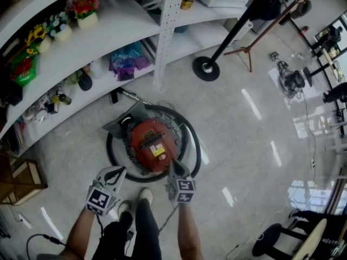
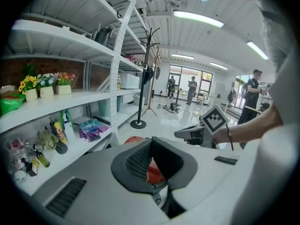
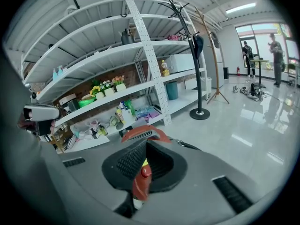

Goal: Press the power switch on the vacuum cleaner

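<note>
Glossy grey floor (image 1: 244,145) fills most of the head view, with long white shelves (image 1: 108,31) curving along the upper left (potted flowers (image 1: 81,10), bottles and small toys sit on them). The round black base of a coat stand (image 1: 206,68) rests on the floor beyond the shelves.

At the middle of the floor, just in front of the person's shoes, stands the red vacuum cleaner (image 1: 152,145). A yellow label (image 1: 158,151) shows on its top, and its black hose (image 1: 192,140) is coiled in a ring around it.

The right gripper (image 1: 173,164) points down at the vacuum cleaner's near edge, its tip over the red body. Whether it touches cannot be told. In the right gripper view the two black pads meet at their tips and grip nothing. The red shell arches just beyond them, and a round red button (image 3: 146,172) shows through the hollow below the tips.

The left gripper (image 1: 120,169) hangs beside the right one, to the left of the vacuum cleaner and above the hose ring. Its jaws also stand together at the tips with nothing between them, and a patch of red shell shows through their hollow.
</note>
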Available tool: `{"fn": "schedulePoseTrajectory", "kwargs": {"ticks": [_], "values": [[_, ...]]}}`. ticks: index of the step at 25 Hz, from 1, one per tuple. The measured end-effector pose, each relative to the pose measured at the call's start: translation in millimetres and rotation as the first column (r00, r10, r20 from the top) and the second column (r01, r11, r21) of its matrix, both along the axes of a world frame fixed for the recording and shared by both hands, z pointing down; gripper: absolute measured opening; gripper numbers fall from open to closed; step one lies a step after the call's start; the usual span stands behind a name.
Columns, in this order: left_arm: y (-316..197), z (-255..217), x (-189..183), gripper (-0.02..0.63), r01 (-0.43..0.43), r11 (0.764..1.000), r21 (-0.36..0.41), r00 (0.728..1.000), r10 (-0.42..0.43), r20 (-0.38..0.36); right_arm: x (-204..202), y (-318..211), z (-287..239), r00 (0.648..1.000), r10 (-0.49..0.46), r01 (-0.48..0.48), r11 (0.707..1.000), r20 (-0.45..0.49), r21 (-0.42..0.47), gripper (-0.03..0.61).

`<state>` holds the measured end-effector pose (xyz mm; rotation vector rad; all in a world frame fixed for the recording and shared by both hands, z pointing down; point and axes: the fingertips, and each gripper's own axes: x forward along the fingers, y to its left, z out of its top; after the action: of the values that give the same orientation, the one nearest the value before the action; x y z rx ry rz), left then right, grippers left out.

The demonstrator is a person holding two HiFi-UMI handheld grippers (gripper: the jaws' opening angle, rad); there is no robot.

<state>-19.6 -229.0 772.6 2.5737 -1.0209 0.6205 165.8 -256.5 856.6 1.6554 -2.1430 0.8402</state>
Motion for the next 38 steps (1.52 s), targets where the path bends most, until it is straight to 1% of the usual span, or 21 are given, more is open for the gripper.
{"fn": "schedulePoseTrajectory", "kwargs": {"ticks": [3, 5, 10, 16, 26, 32, 35, 38], "values": [[2.7, -13.4, 3.6, 0.006, 0.026, 1.000, -0.013, 0.999, -0.026, -0.036, -0.8, 2.3, -21.3, 1.000, 0.000, 0.000, 1.000, 0.002, 0.023, 0.012], [4.9, -23.4, 6.3, 0.006, 0.020, 1.000, -0.007, 0.999, -0.020, -0.045, -0.8, 5.9, -36.7, 1.000, 0.002, -0.001, 0.999, -0.001, 0.043, 0.012], [10.5, -51.6, 8.3, 0.006, -0.036, 0.998, 0.044, 0.999, 0.037, -0.020, -2.1, 20.2, -75.1, 1.000, 0.009, -0.008, 0.997, -0.008, 0.075, 0.012], [18.2, -83.4, 3.9, 0.006, -0.036, 0.997, 0.073, 0.999, 0.038, -0.026, -7.5, 38.4, -117.2, 1.000, 0.011, -0.009, 0.993, -0.015, 0.118, 0.012], [26.6, -128.5, -8.2, 0.006, -0.033, 0.994, 0.106, 0.999, 0.037, -0.030, -22.9, 62.8, -184.1, 0.999, 0.031, -0.033, 0.985, 0.015, 0.168, 0.012], [28.0, -155.8, -10.2, 0.006, -0.034, 0.992, 0.122, 0.998, 0.040, -0.047, -32.2, 79.4, -221.6, 0.999, 0.036, -0.040, 0.979, 0.023, 0.199, 0.012], [27.5, -174.8, -7.1, 0.006, -0.019, 0.992, 0.124, 0.997, 0.028, -0.072, -35.3, 84.0, -238.4, 0.999, 0.035, -0.040, 0.977, 0.028, 0.209, 0.012], [28.7, -186.8, -7.7, 0.006, -0.034, 0.989, 0.143, 0.998, 0.042, -0.057, -38.9, 87.0, -254.1, 0.999, 0.028, -0.037, 0.977, 0.045, 0.211, 0.012]]}}
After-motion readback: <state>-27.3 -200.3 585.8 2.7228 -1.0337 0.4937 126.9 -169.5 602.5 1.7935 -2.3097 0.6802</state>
